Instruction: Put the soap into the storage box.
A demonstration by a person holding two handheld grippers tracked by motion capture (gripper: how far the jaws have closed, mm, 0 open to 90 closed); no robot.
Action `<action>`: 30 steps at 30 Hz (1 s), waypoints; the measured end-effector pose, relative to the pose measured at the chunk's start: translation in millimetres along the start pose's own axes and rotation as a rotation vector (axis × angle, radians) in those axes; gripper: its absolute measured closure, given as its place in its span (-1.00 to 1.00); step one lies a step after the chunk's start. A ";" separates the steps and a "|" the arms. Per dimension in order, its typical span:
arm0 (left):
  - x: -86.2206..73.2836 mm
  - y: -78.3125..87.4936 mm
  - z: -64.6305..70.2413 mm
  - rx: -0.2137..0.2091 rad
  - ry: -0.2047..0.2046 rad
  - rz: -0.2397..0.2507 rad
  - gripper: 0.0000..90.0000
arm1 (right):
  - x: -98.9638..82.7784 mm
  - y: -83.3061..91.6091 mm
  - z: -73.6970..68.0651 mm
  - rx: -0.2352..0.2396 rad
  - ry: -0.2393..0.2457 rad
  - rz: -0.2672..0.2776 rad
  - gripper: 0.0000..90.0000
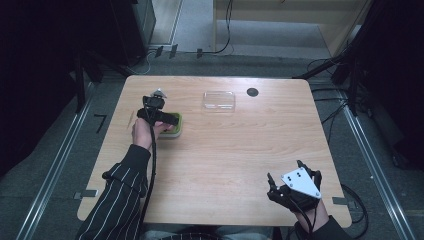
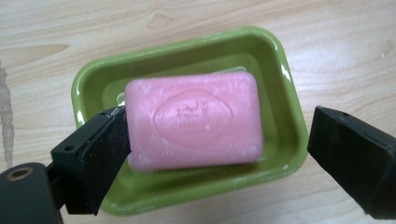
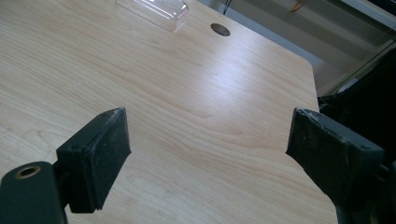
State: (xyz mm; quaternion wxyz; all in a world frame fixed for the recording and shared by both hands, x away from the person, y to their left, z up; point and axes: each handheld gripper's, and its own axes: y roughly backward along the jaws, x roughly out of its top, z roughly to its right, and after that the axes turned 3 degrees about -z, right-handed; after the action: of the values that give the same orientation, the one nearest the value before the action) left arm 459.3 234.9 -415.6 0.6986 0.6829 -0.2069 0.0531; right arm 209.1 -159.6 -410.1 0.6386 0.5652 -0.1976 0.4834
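Black, flat-faced jaws of the left gripper [image 2: 219, 154] stand wide apart in the left gripper view, straddling a pink rectangular bar of soap [image 2: 194, 120] with an embossed oval stamp on its top face. One jaw sits against the short end of the soap bar or just beside it; whether it truly touches cannot be told. The other jaw is well clear of the opposite end, out past the rim of the dish. That soap lies flat inside a shallow green rectangular soap dish [image 2: 285, 84] with rounded corners, which rests on the pale wooden tabletop [image 2: 336, 37]. From the high view, the left gripper [image 1: 167, 119] hovers over the green dish [image 1: 176, 131] in the left half of the tabletop, held by a hand coming out of a dark sleeve with thin white stripes [image 1: 120, 200]. Farther back, near the middle of the far edge, lies a clear plastic rectangular lid [image 1: 219, 100], and just beside it a small dark round hole [image 1: 252, 92] in the wood. The right gripper [image 1: 285, 175], topped by its grey three-cornered plate, is at the near right corner, well apart from the dish; its jaws are spread wide over bare wood with nothing between them.
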 end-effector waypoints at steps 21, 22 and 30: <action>-36.0 23.1 2.7 -0.007 -0.057 -0.031 -0.95 | 0.9 -0.1 -0.8 0.003 0.000 0.002 -0.71; -38.3 24.0 4.0 -0.004 -0.060 -0.034 -0.95 | 0.8 -0.1 -1.0 0.002 0.001 0.003 -0.71; -53.9 29.0 6.1 0.000 -0.080 -0.053 -0.96 | 0.8 -0.1 -0.9 0.002 0.002 0.004 -0.71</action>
State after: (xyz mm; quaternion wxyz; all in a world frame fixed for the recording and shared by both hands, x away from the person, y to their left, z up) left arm 398.6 242.0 -408.1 0.6909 0.6897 -0.2164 0.0074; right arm 209.2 -158.4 -409.7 0.6371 0.5651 -0.1977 0.4855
